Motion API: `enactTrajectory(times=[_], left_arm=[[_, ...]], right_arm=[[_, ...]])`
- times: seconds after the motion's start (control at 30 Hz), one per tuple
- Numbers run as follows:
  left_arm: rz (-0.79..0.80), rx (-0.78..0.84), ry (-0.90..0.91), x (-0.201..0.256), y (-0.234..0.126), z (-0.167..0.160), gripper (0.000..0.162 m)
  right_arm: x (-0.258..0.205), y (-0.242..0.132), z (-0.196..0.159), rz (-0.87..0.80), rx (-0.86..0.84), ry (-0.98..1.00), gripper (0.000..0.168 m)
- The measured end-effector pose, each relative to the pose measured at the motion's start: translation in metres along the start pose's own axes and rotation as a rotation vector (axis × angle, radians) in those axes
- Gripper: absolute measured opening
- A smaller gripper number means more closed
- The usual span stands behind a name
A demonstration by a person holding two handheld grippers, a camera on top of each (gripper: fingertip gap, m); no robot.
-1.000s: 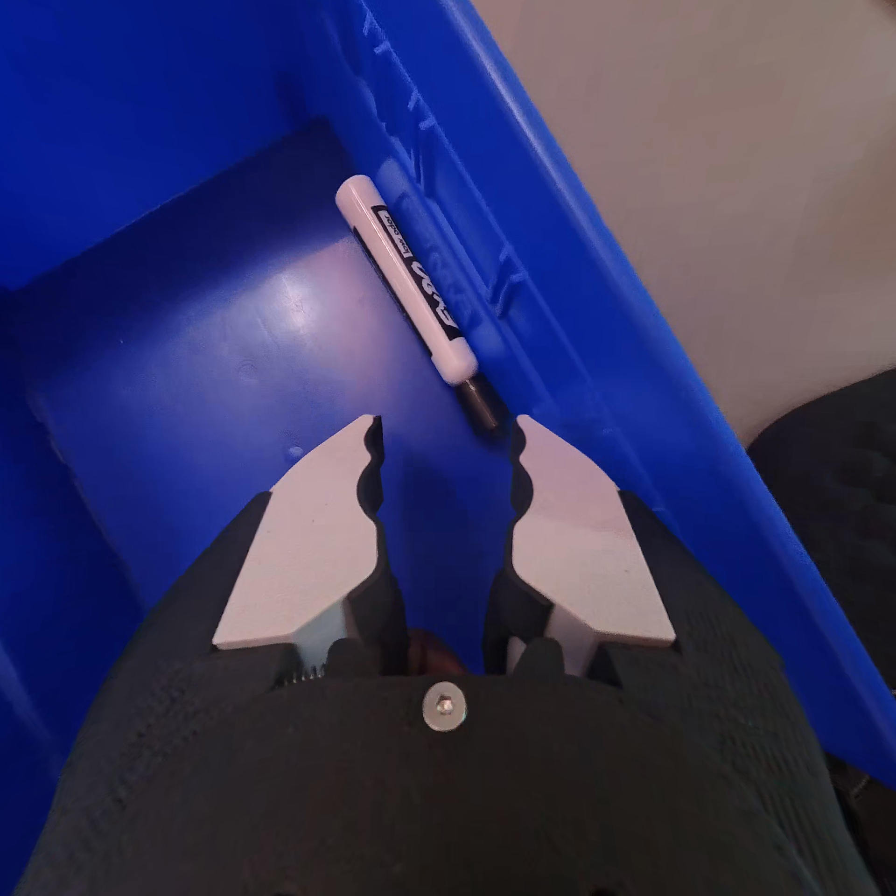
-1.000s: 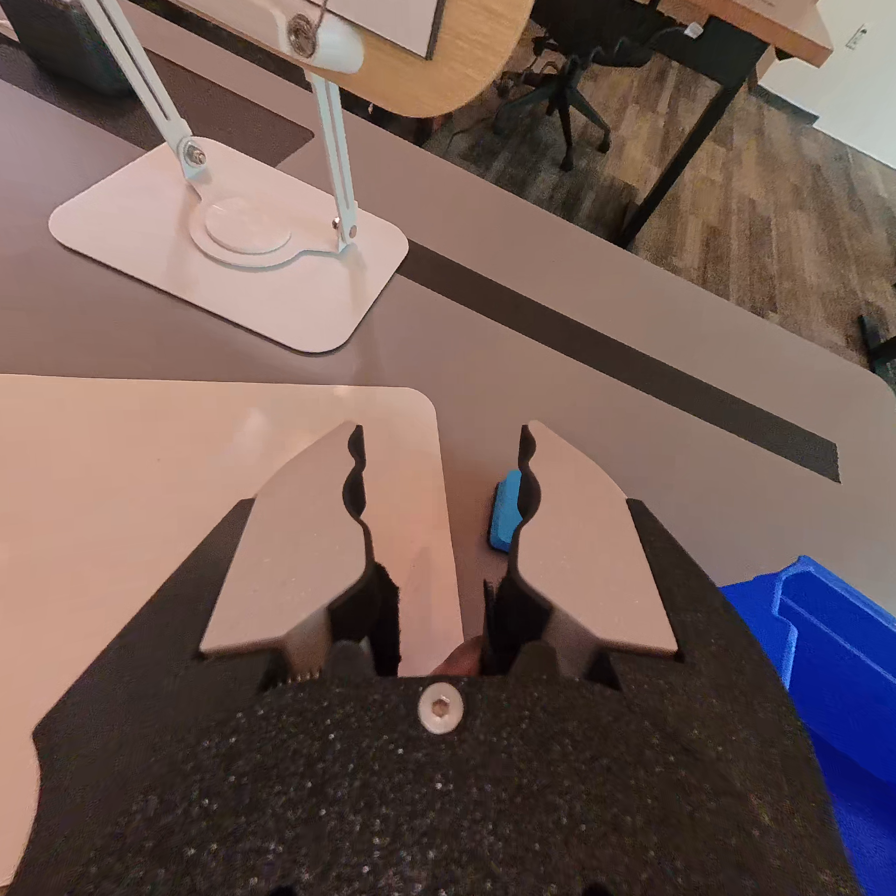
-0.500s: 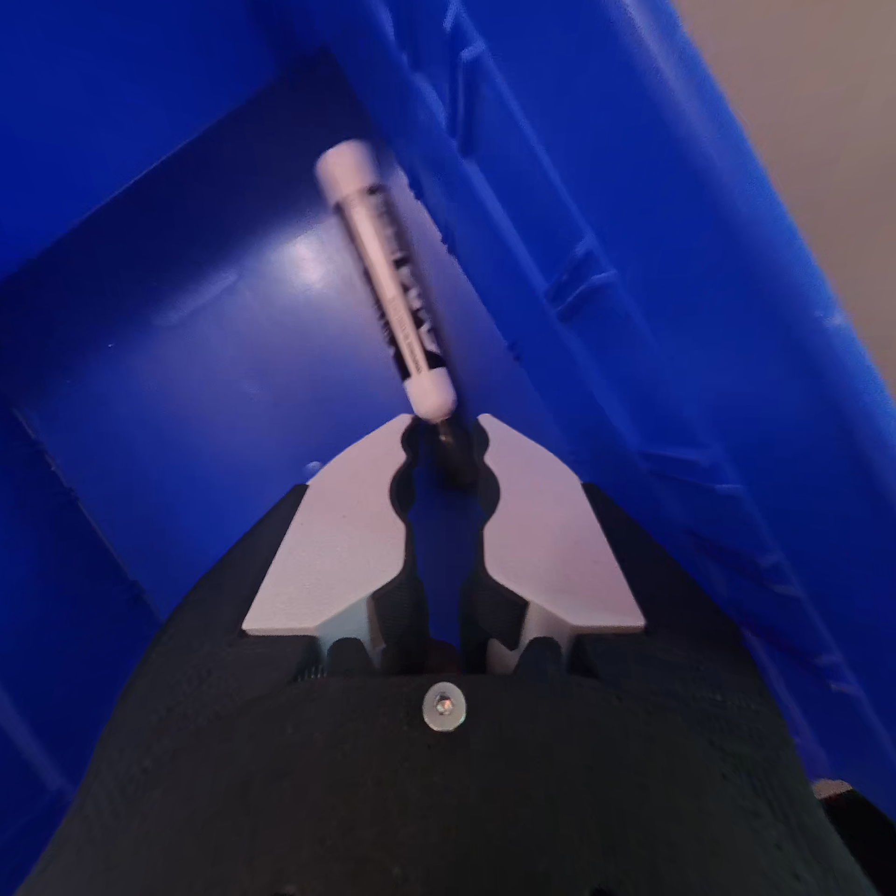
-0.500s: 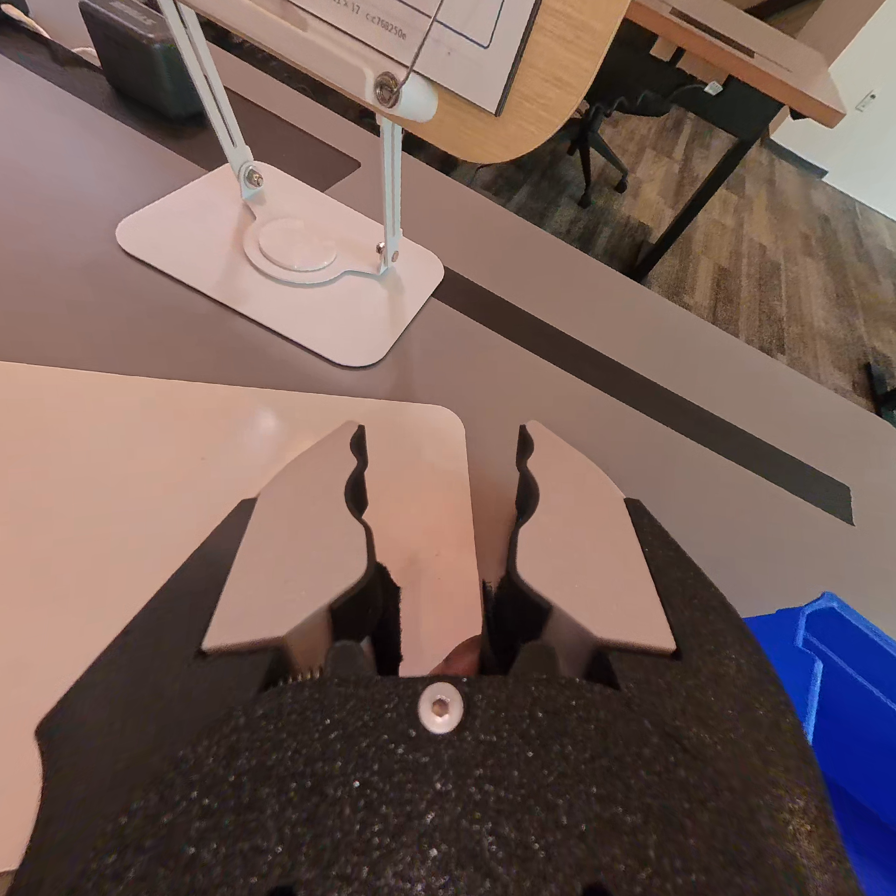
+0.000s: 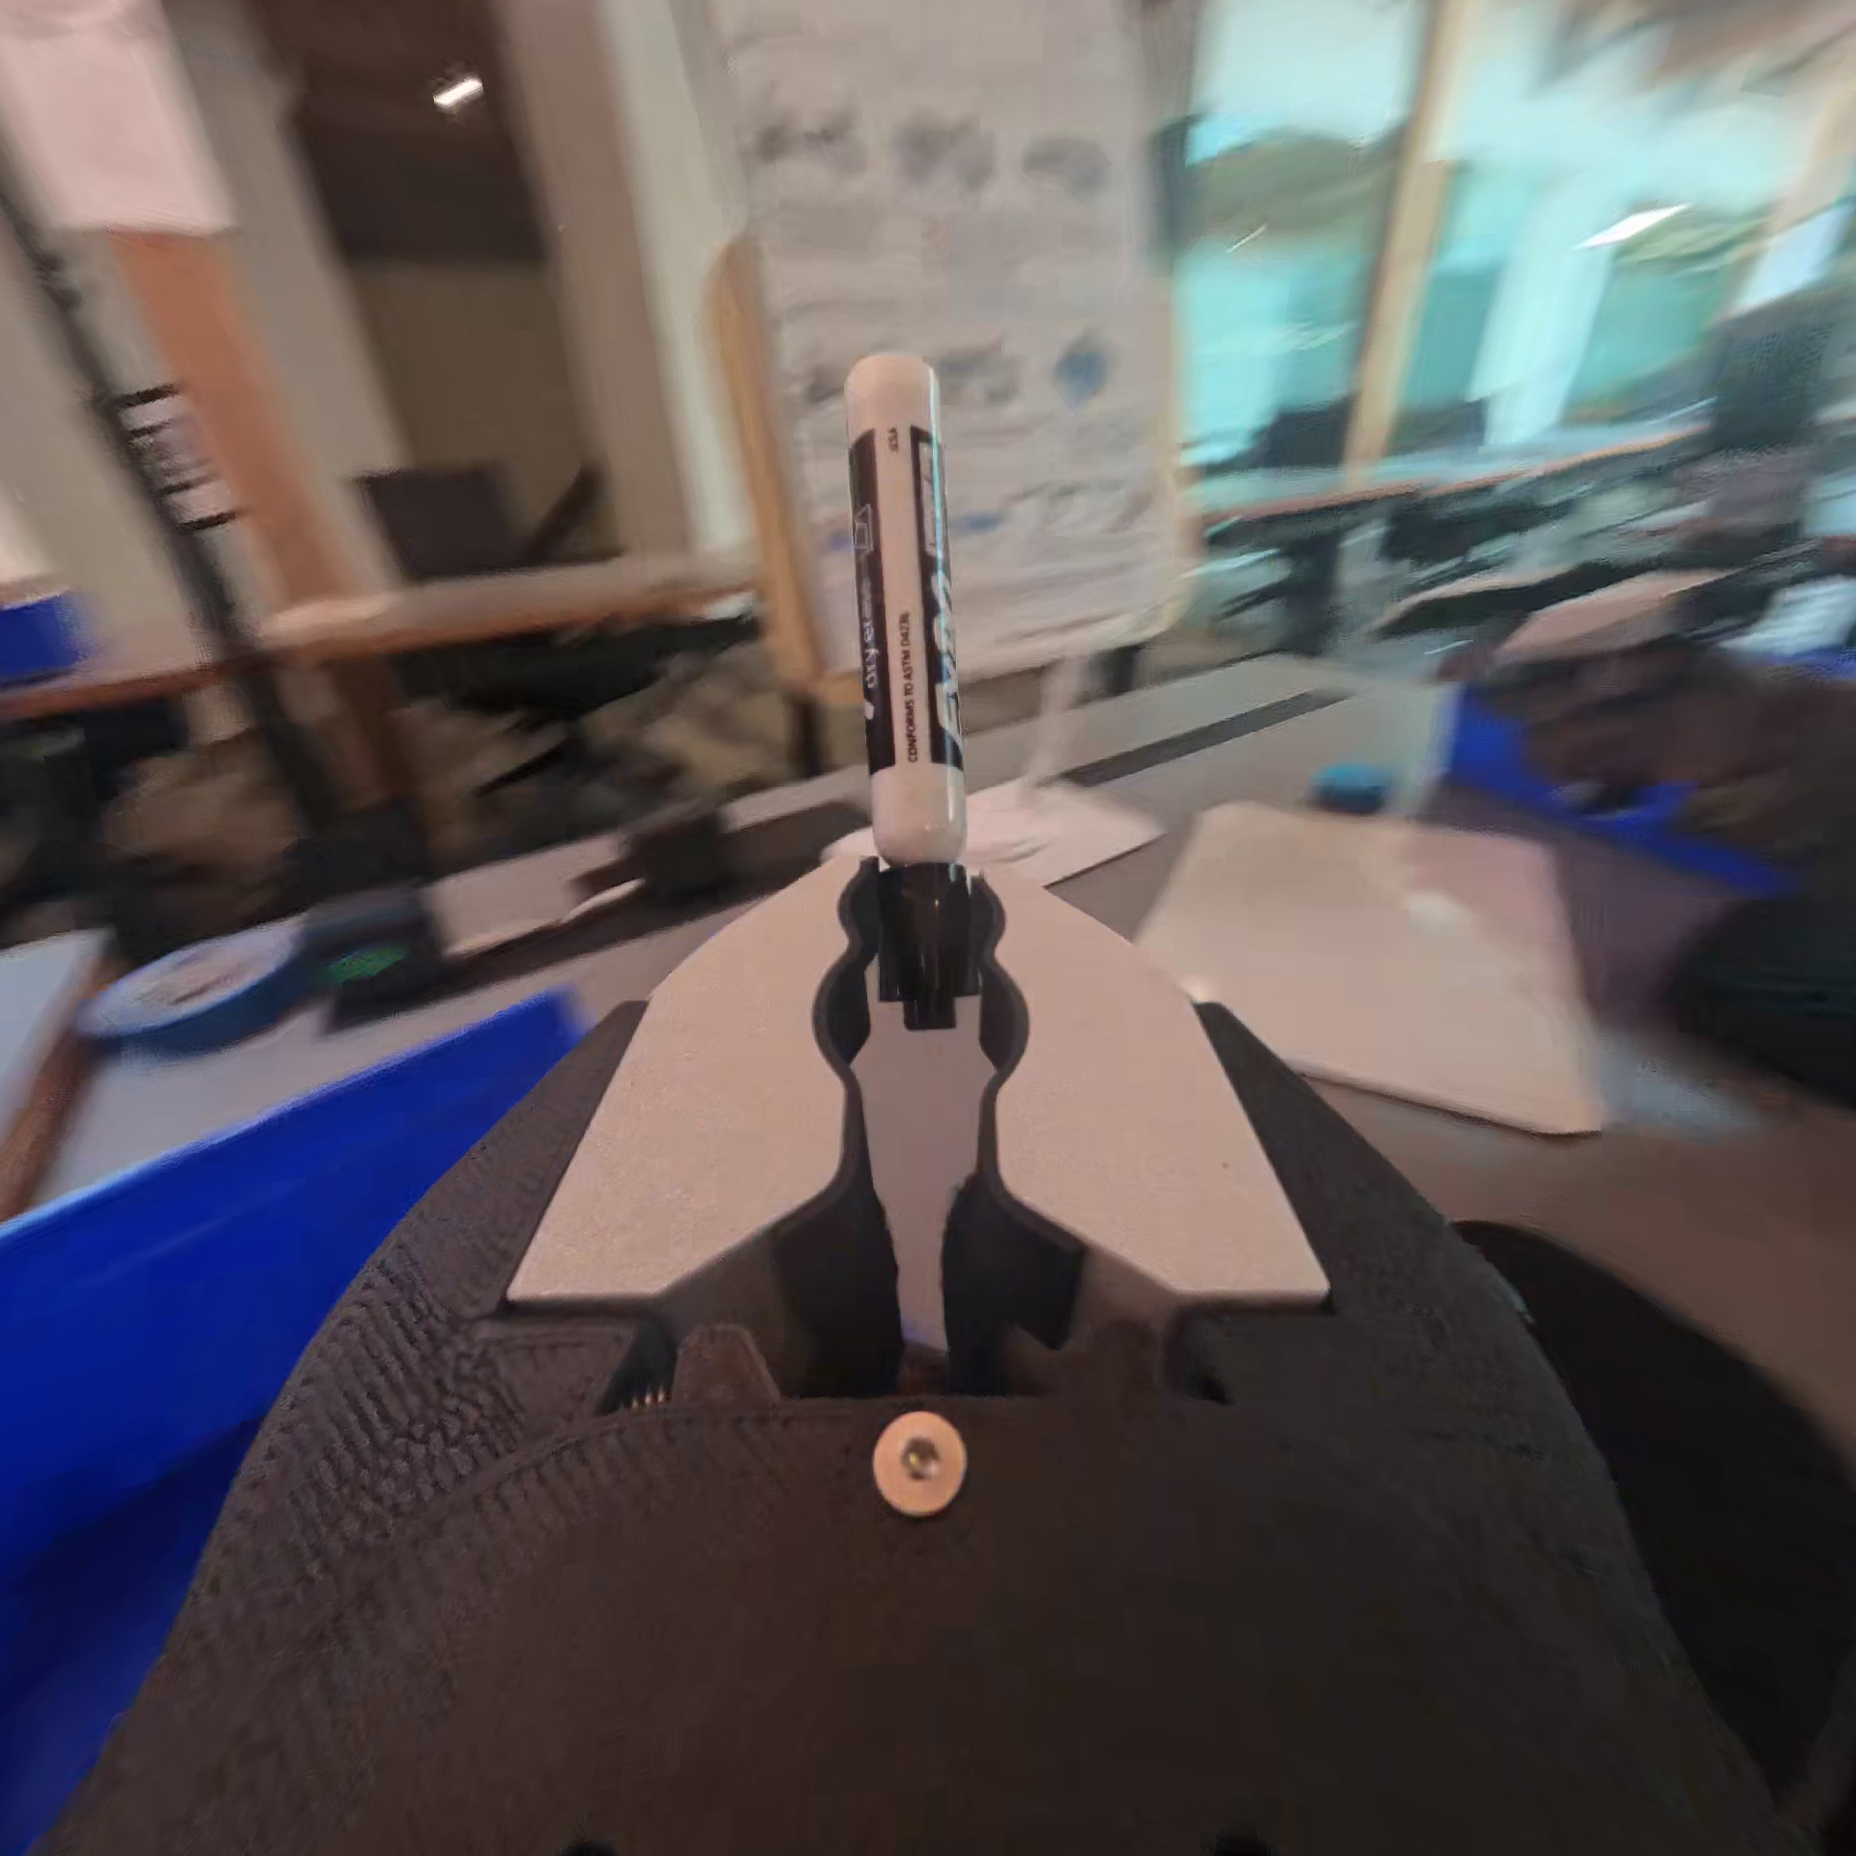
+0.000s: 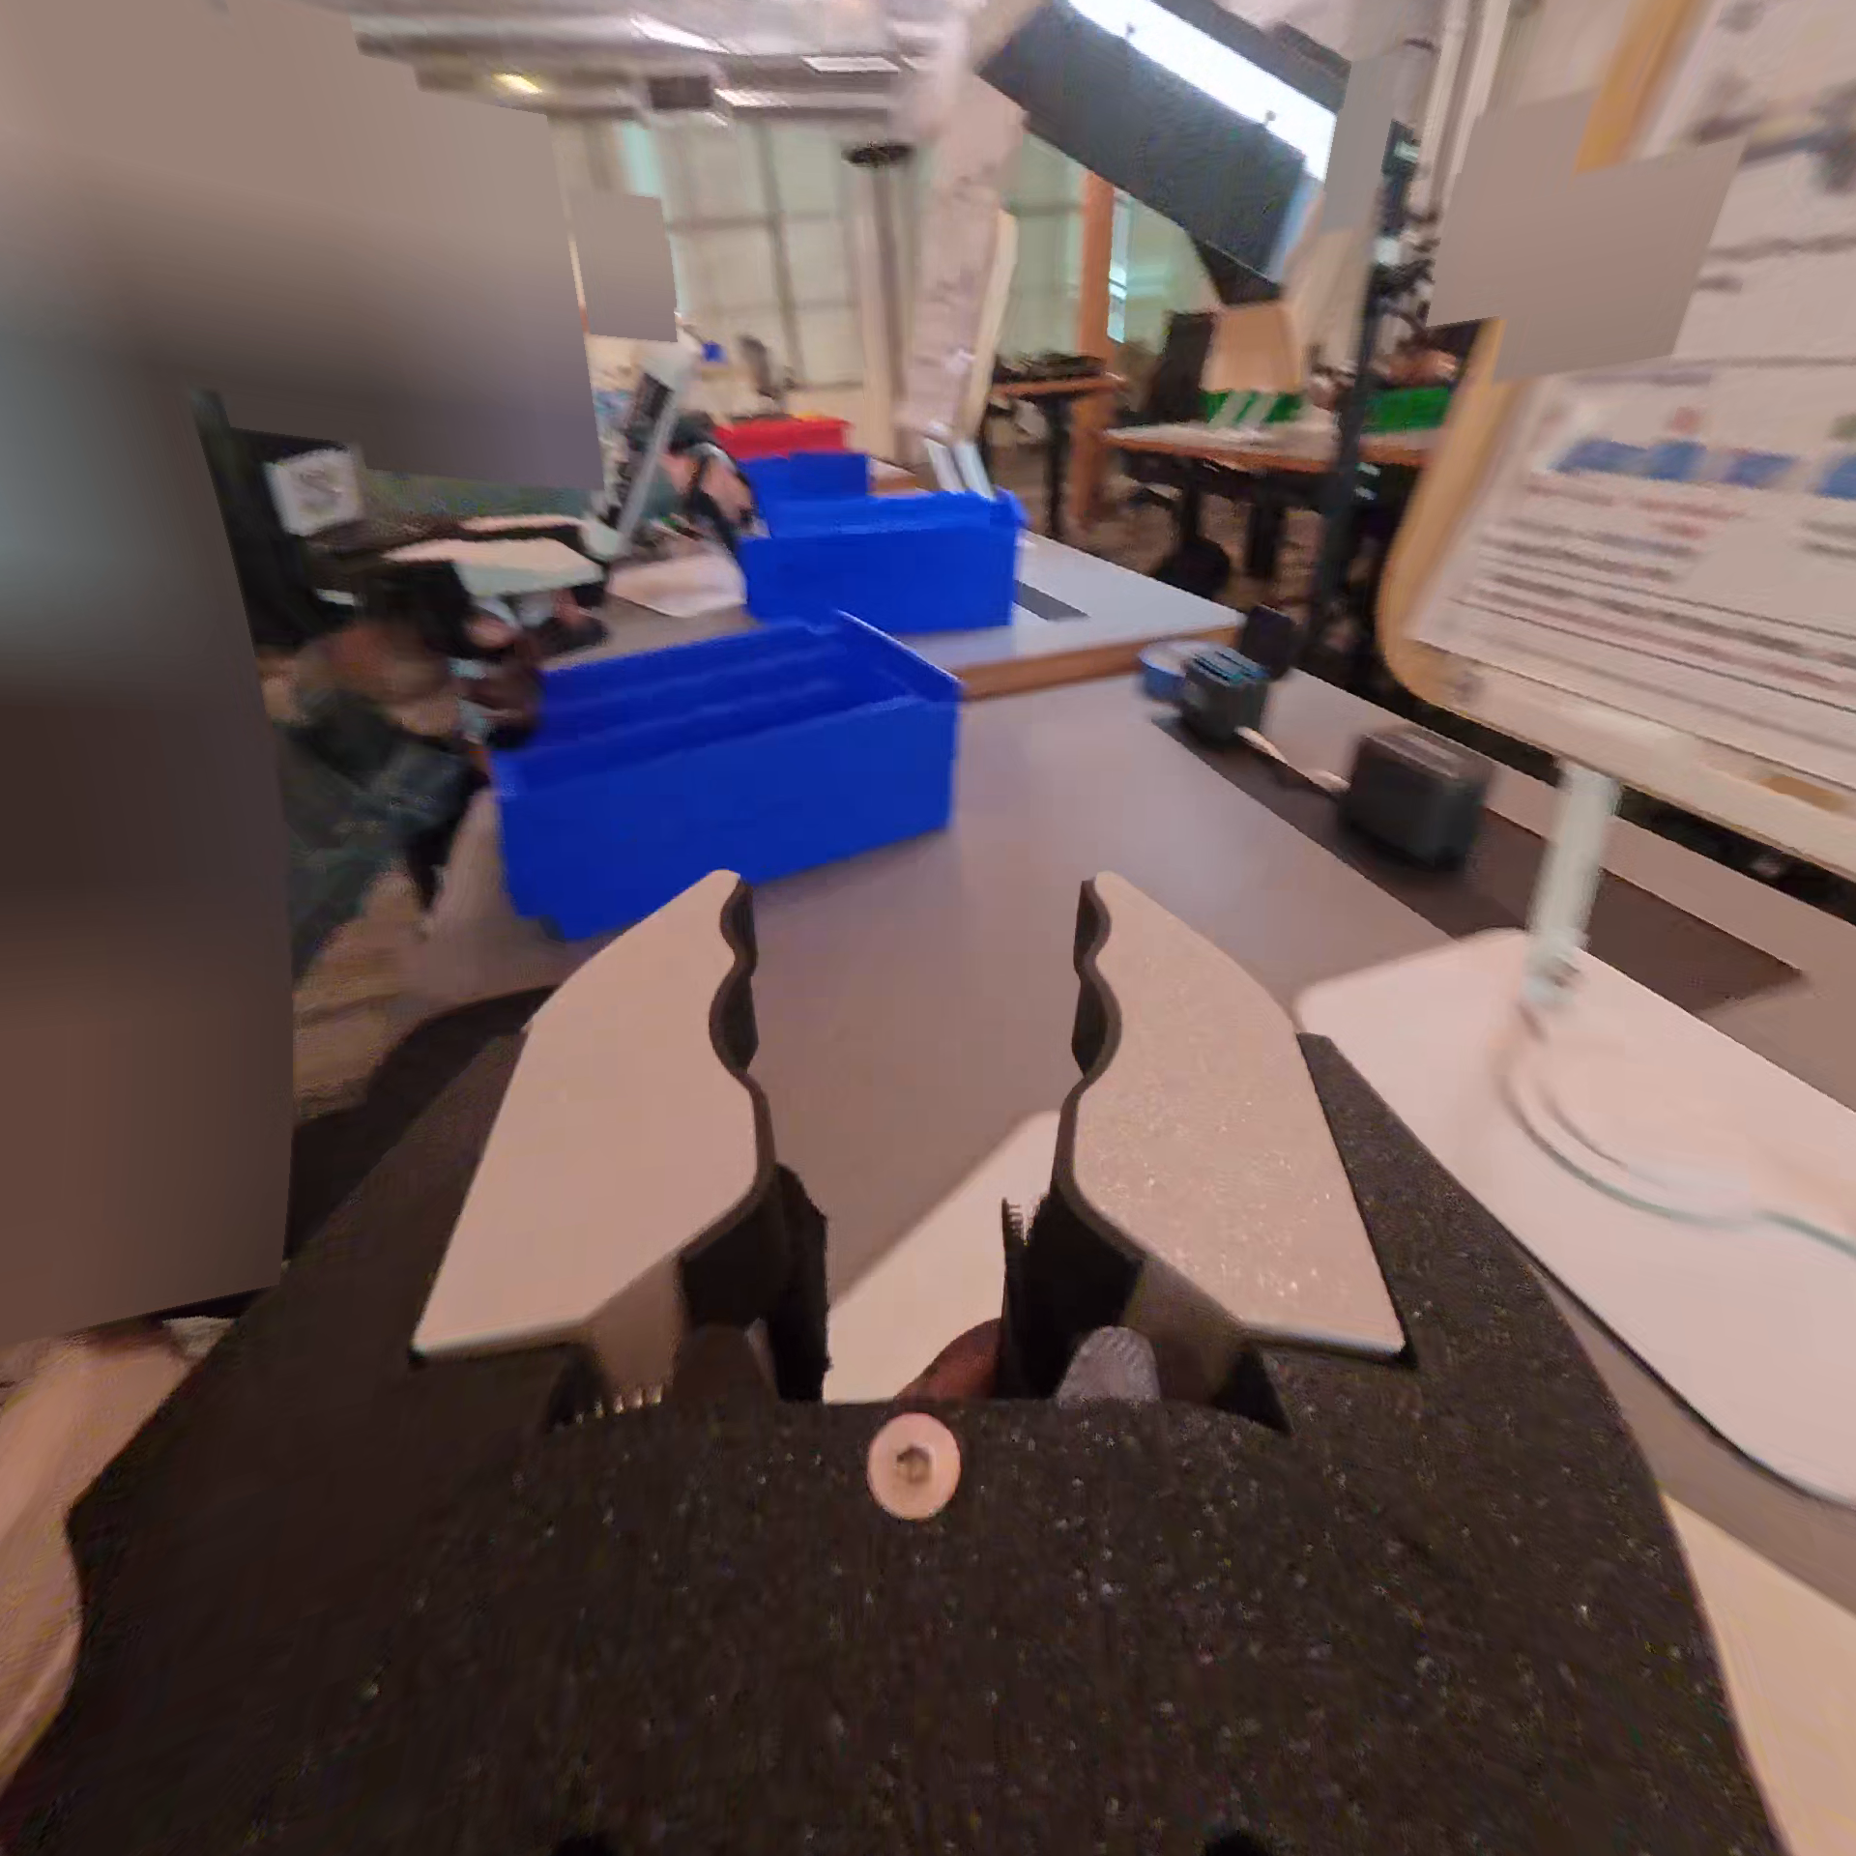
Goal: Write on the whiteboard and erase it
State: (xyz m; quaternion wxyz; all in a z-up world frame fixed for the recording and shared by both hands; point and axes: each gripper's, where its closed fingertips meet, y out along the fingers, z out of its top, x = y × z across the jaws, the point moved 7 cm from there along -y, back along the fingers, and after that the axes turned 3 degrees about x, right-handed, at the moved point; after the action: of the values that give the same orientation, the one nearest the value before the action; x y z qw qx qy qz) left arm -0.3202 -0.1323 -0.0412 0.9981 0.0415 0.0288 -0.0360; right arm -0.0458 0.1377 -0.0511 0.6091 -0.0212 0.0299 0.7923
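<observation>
Above blue bin (image 5: 201,1306) | left tool (image 5: 919,939) clamped on marker (image 5: 909,623), upright | right tool (image 6: 912,929) wide apart, holding nothing

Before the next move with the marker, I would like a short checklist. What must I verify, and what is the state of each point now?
1. Left gripper shut on the marker: ok, the fingers clamp its black end.
2. Marker lifted out of the blue bin: ok, it stands up above the fingers.
3. Which end is clamped, cap or tail: cannot tell.
4. Right gripper free to help: ok, its jaws stand open and hold nothing.
5. Whiteboard reachable and bare: ok, it lies flat on the table, no marks visible, though the view is blurred.
6. Eraser present: cannot tell, only a small blue blur beyond the whiteboard.
</observation>
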Motion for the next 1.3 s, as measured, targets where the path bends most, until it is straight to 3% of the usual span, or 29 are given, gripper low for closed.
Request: enactTrajectory(times=[0.13,0.3,0.33,0.4,0.6,0.77,0.87,1.17,1.3], left_arm=[[-0.33,0.037,-0.026,0.065,0.034,0.005,0.017],[-0.631,-0.071,0.009,0.136,0.069,-0.014,0.017],[-0.668,-0.097,0.017,0.143,0.073,-0.017,0.017],[-0.718,-0.135,0.051,0.154,0.08,-0.021,0.017],[-0.741,-0.158,0.085,0.161,0.096,-0.024,0.018],[-0.679,-0.228,0.217,0.171,0.114,-0.038,0.033],[-0.694,-0.242,0.301,0.179,0.122,-0.043,0.02],[-0.703,-0.328,0.445,0.193,0.146,-0.049,0.028],[-0.74,-0.34,0.442,0.201,0.153,-0.051,0.021]], right_arm=[[-0.057,0.044,0.016,0.293,0.116,0.026,0.064],[-0.09,0.068,0.019,0.461,0.083,-0.003,0.065],[-0.095,0.068,0.018,0.492,0.086,-0.019,0.06],[-0.103,0.062,0.015,0.538,0.081,-0.072,0.032],[-0.098,0.042,0.008,0.439,0.095,-0.169,0.029],[-0.093,0.034,0.003,0.387,0.11,-0.166,0.029],[-0.085,0.027,-0.001,0.339,0.124,-0.147,0.029],[-0.066,0.001,-0.009,0.255,0.195,-0.022,0.028],[-0.062,-0.011,-0.012,0.229,0.2,-0.011,0.029]])
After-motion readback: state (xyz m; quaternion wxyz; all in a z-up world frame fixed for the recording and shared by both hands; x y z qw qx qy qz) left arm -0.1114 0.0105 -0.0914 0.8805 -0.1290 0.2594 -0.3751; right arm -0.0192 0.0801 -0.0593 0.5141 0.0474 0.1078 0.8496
